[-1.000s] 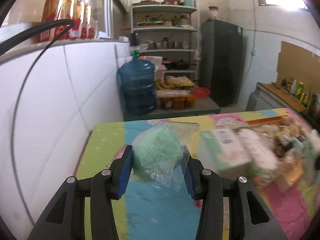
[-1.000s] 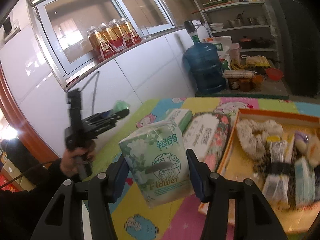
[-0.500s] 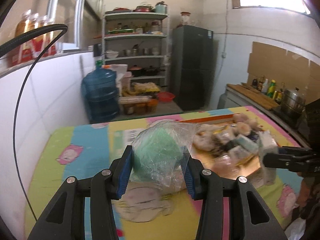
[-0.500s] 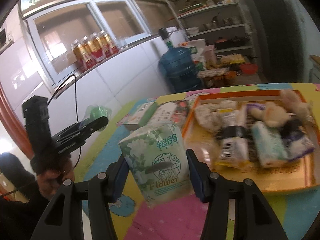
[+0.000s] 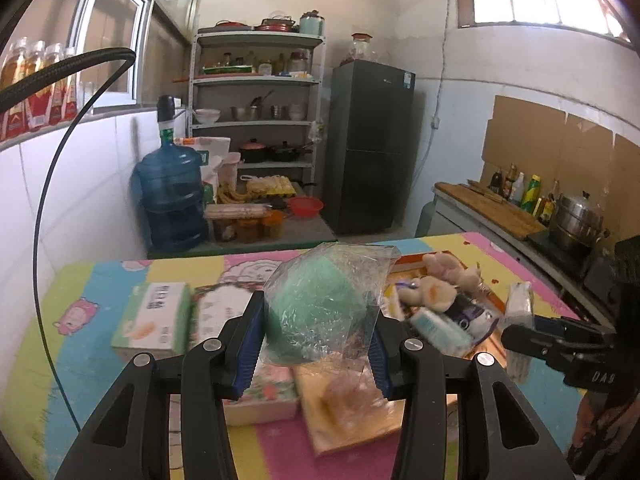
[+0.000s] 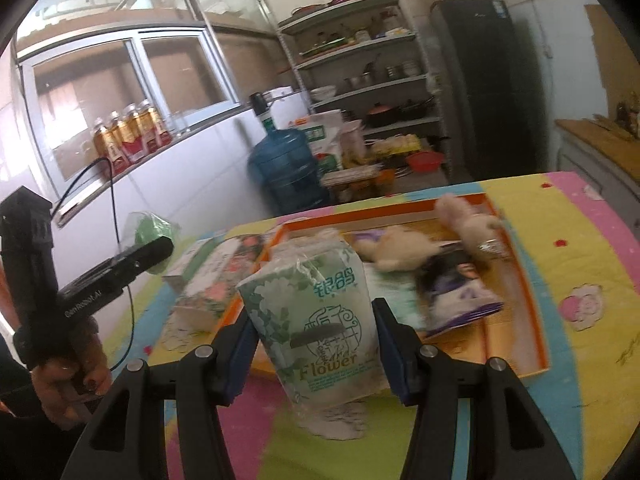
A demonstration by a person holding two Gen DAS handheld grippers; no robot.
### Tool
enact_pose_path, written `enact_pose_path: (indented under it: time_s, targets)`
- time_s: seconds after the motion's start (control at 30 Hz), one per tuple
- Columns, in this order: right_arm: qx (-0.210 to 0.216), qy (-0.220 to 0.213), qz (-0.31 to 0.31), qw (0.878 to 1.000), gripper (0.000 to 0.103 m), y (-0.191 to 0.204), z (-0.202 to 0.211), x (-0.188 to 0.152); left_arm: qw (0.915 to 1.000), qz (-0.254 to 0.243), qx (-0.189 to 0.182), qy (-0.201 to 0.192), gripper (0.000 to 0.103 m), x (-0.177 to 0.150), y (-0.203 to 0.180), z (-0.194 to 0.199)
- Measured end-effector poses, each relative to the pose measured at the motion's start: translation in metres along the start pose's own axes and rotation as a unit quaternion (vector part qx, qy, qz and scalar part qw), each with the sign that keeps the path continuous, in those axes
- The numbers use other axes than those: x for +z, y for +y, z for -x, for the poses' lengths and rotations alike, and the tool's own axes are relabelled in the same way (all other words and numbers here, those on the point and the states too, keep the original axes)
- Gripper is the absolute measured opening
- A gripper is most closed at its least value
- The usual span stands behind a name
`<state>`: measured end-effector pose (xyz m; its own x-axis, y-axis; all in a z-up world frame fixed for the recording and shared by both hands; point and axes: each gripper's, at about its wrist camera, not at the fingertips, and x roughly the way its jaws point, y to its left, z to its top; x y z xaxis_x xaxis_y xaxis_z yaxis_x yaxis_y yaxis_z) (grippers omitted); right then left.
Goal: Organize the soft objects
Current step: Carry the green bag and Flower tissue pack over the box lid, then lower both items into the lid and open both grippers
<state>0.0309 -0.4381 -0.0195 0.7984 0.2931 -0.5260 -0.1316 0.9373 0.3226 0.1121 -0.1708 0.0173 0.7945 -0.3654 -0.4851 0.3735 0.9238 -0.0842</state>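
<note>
My left gripper [image 5: 316,344] is shut on a green soft ball in a clear plastic bag [image 5: 320,304], held above the colourful mat. In the right wrist view the left gripper [image 6: 154,250] and the green bagged ball [image 6: 150,228] show at the left, with a hand on the handle. My right gripper [image 6: 316,350] is shut on a green-and-white tissue pack [image 6: 316,316] printed "Flower", held near the orange tray's [image 6: 520,280] front left corner. The tray holds plush toys [image 6: 464,216] and soft packs [image 6: 460,292]. The left wrist view shows the right gripper [image 5: 520,336] with the tissue pack [image 5: 518,312].
A green tissue box [image 5: 156,316] and a floral tissue box [image 5: 260,392] lie on the mat left of the tray [image 5: 412,259]. A white tiled wall runs along the left. Beyond the table stand a blue water jug [image 5: 172,196], shelves [image 5: 256,80] and a dark fridge [image 5: 368,148]; a counter [image 5: 496,212] is at the right.
Both grippers have swung across the table from the tiled wall side toward the orange tray, which now sits ahead of them. Each still holds its object.
</note>
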Motion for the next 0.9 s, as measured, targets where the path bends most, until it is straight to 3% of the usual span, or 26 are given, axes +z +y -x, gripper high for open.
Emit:
enact_pose_path:
  time_s: [0.33,0.9]
  targets:
    - [-0.050,-0.011,0.023,0.998,0.055,-0.031,-0.004,0.006,0.9997,0.011,0.011,0.016,0.048,-0.004,-0.034,-0.045]
    - [-0.064,0.000,0.042,0.997,0.055,-0.046,-0.039,0.016,0.9966,0.028,0.043,0.065,0.048,-0.016,-0.043,-0.110]
